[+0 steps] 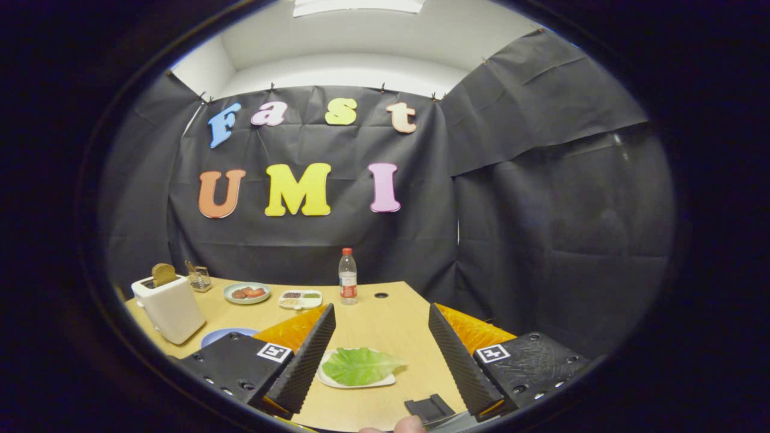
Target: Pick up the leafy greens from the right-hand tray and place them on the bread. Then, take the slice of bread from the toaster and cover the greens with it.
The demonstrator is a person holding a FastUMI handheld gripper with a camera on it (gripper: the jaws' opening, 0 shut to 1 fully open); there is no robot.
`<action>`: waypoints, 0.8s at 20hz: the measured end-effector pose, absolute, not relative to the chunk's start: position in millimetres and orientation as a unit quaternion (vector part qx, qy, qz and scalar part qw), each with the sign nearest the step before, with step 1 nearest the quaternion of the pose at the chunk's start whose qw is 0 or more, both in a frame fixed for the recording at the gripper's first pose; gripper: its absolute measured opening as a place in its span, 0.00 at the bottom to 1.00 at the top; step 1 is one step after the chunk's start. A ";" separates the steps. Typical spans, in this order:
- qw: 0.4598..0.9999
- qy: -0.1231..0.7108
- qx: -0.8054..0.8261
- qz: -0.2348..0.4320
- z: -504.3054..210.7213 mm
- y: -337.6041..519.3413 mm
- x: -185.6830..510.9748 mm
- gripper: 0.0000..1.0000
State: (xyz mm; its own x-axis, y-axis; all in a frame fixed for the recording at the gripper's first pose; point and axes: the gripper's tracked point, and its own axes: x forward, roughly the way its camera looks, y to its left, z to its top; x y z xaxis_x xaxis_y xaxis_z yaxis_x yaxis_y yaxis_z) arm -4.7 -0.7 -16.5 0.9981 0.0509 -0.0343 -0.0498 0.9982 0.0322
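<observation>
A gripper (382, 328) hangs above a wooden table (385, 313), its fingers spread wide and holding nothing. Between them, on the table below, a green lettuce leaf (360, 365) lies on a small white tray (325, 377). Farther off, beyond the left finger, a white toaster (169, 308) holds an upright slice of bread (163, 274); a plate of food (246, 293) and a water bottle (348, 276) stand near the booth's wall.

The one camera rides on the tongs (379, 337), looking forward along their two wide-apart fingers and slightly down over the worktop (385, 319), low and close to it, facing the booth's cloth wall (541, 228) beyond.
</observation>
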 end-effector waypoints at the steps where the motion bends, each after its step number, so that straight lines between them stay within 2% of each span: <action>1: 0.999 0.028 0.016 0.026 -21.5 -3.0 -2.7 0.95; 8: 0.987 0.122 0.080 0.060 -70.4 -0.8 22.3 0.95; 16: 0.948 0.235 0.210 0.044 -138.3 -3.0 62.0 0.96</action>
